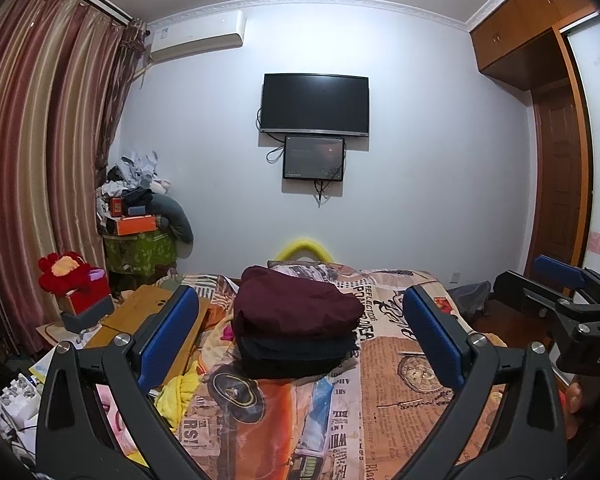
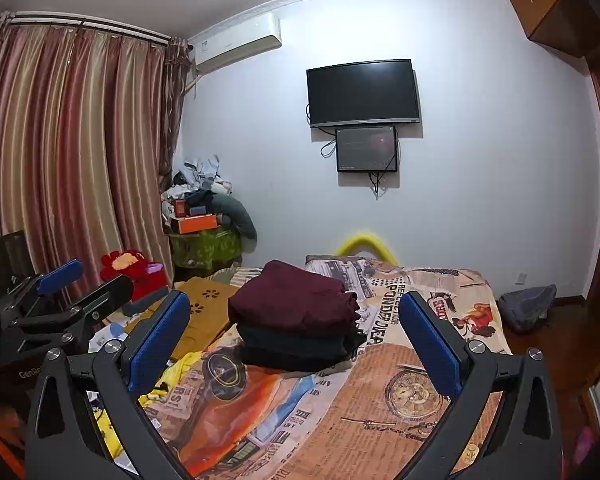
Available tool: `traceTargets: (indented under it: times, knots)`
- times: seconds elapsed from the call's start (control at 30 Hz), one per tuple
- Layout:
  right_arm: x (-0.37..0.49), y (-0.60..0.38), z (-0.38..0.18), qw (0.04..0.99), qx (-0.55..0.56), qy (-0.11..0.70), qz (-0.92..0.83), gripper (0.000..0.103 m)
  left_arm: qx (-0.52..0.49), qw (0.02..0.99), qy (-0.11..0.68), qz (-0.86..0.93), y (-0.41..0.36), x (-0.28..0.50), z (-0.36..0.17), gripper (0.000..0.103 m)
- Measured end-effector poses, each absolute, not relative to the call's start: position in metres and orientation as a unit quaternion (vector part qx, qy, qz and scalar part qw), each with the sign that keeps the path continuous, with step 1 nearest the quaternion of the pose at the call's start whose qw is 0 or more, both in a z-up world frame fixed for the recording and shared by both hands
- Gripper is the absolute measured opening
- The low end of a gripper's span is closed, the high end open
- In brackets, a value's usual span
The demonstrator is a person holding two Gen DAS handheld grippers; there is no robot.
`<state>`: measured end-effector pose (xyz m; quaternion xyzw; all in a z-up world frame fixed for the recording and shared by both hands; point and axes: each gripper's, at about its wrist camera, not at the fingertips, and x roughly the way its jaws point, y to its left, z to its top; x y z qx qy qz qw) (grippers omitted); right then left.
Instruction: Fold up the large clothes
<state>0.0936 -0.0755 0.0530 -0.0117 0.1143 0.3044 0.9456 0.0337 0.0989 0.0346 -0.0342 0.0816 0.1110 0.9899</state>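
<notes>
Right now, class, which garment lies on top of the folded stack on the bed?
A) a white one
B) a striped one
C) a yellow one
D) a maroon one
D: the maroon garment lies folded on top of the darker folded clothes, on the printed bedspread; the left gripper and right gripper are both open and hold nothing.

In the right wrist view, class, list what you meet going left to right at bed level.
Left gripper → red plush toy → yellow garment → stack of folded clothes → clock print on the bedspread → grey bag on the floor.
</notes>
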Motion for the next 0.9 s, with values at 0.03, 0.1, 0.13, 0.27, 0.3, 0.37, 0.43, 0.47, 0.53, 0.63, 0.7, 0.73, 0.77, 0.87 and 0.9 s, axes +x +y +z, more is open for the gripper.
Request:
traceTargets:
  times: [0.03, 0.1, 0.13, 0.27, 0.3, 0.37, 0.43, 0.47, 0.53, 0.63, 0.7, 0.73, 0.77, 0.87, 0.9]
  knots:
    - [0.0935, -0.0757, 0.0535, 0.946, -0.012, 0.114, 0.304, 0.103, -0.035, 0.99, 0.083, 0.108, 0.0988, 0.034, 0.0347, 0.102]
    - [0.0935, -0.076, 0.0535, 0.946, -0.012, 0.114, 0.303, 0.103, -0.035, 0.99, 0.084, 0.104, 0.0975, 0.0347, 0.0343, 0.102]
    - [0.0939, -0.0765, 0.0537, 0.946, -0.011, 0.114, 0.302, 0.103, -0.035, 0.991, 0.085, 0.102, 0.0973, 0.035, 0.0345, 0.102]
    - [0.0929, -0.0784, 0.0541, 0.947, -0.01, 0.111, 0.3, 0.103, -0.04, 0.99, 0.086, 0.1, 0.0983, 0.035, 0.0345, 0.102]
    - [0.0928, -0.079, 0.0539, 0.948, -0.01, 0.111, 0.299, 0.103, -0.041, 0.99, 0.087, 0.1, 0.0987, 0.0347, 0.0344, 0.102]
    - [0.0935, -0.0795, 0.0538, 0.948, -0.009, 0.112, 0.298, 0.103, -0.043, 0.99, 0.088, 0.099, 0.0994, 0.0348, 0.0345, 0.102]
    - [0.0942, -0.0792, 0.0534, 0.948, -0.008, 0.113, 0.298, 0.103, -0.045, 0.99, 0.089, 0.097, 0.1002, 0.0347, 0.0347, 0.102]
    - [0.0944, -0.0792, 0.0529, 0.948, -0.008, 0.114, 0.298, 0.103, -0.045, 0.99, 0.089, 0.095, 0.1001, 0.0346, 0.0346, 0.102]
    - [0.0946, -0.0793, 0.0528, 0.948, -0.007, 0.114, 0.298, 0.103, -0.045, 0.991, 0.09, 0.093, 0.0996, 0.0352, 0.0347, 0.102]
    - [0.0949, -0.0794, 0.0526, 0.948, -0.007, 0.114, 0.299, 0.103, -0.043, 0.991, 0.091, 0.093, 0.0988, 0.0357, 0.0347, 0.102]
    - [0.0959, -0.0792, 0.0525, 0.947, -0.006, 0.116, 0.299, 0.103, -0.043, 0.99, 0.091, 0.095, 0.0989, 0.0354, 0.0348, 0.102]
    - [0.0965, -0.0795, 0.0526, 0.947, -0.005, 0.118, 0.299, 0.103, -0.043, 0.99, 0.091, 0.096, 0.0989, 0.0353, 0.0349, 0.102]
    - [0.0971, -0.08, 0.0527, 0.947, -0.003, 0.119, 0.299, 0.103, -0.043, 0.99, 0.091, 0.096, 0.0988, 0.0351, 0.0351, 0.102]
    - [0.0992, -0.0817, 0.0527, 0.947, 0.002, 0.12, 0.299, 0.103, -0.044, 0.99, 0.092, 0.096, 0.0986, 0.0353, 0.0349, 0.102]
    - [0.0997, -0.082, 0.0527, 0.947, 0.003, 0.121, 0.299, 0.103, -0.043, 0.99, 0.092, 0.096, 0.0987, 0.0353, 0.0348, 0.102]
